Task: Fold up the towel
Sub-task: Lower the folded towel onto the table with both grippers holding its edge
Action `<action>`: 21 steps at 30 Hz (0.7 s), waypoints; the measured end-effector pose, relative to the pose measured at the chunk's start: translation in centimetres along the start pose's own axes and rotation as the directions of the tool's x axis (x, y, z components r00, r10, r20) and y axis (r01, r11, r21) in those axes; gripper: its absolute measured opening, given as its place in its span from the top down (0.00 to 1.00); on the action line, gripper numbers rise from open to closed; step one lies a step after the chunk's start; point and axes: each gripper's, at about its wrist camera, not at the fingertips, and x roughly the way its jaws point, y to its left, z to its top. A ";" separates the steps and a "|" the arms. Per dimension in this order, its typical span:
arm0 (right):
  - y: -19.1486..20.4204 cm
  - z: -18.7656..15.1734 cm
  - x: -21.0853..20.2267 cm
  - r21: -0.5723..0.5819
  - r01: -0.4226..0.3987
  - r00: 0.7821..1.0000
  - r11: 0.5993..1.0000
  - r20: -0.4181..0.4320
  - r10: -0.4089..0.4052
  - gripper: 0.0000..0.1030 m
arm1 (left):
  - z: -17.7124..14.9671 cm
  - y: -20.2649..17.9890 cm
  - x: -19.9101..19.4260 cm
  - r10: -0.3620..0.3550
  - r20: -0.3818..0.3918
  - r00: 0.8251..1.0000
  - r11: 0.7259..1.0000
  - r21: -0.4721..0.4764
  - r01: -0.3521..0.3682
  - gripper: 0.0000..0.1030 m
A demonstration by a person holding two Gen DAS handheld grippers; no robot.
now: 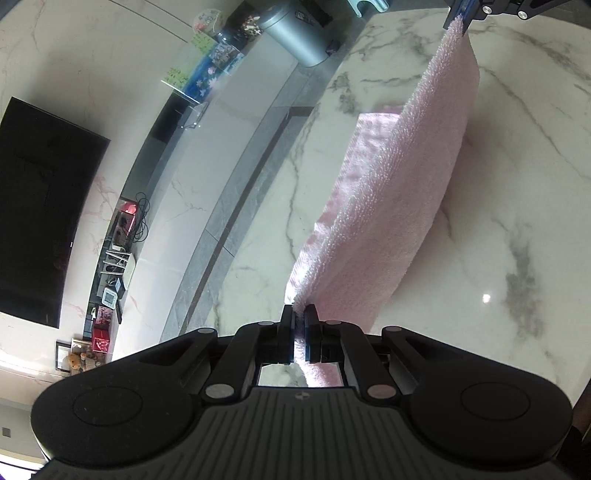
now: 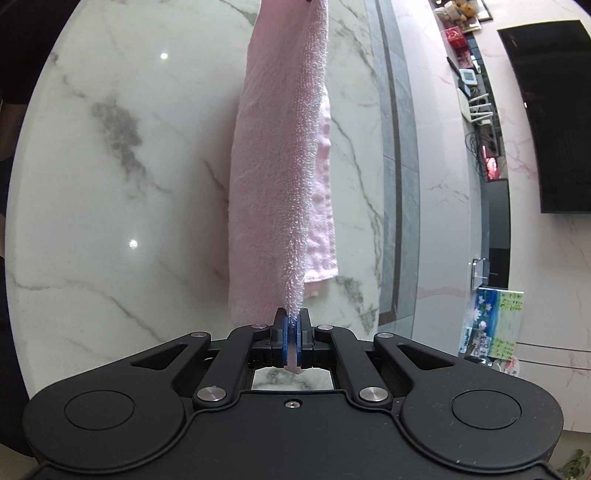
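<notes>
A pink terry towel (image 1: 399, 192) hangs stretched between my two grippers above the white marble table (image 1: 517, 184). My left gripper (image 1: 300, 314) is shut on one corner of it. My right gripper (image 2: 292, 317) is shut on the opposite corner; it also shows at the top right of the left wrist view (image 1: 461, 22). In the right wrist view the towel (image 2: 277, 166) runs straight away from the fingers, with its lower part lying on the table (image 2: 110, 166). The left gripper is out of frame there.
The table's rounded edge meets a grey-banded floor (image 1: 229, 206). Beyond are a grey bin (image 1: 295, 33), a low shelf with clutter (image 1: 122, 236), a dark TV (image 1: 40, 210) and pictures on a glass stand (image 2: 491, 325).
</notes>
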 end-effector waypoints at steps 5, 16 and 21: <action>3.8 -0.3 0.2 0.021 -0.077 0.997 0.997 0.019 0.077 0.98 | -2.2 -3.0 -0.6 -0.056 -0.006 0.998 0.998 0.029 0.057 0.97; 11.0 -0.4 1.8 0.082 -0.217 0.976 0.973 0.044 0.214 0.98 | -6.6 -10.0 0.1 -0.209 -0.050 0.977 0.976 0.047 0.212 0.97; 13.1 -0.9 1.7 0.106 -0.288 0.957 0.952 0.061 0.282 0.98 | -8.7 -12.0 0.3 -0.292 -0.052 0.955 0.956 0.002 0.292 0.96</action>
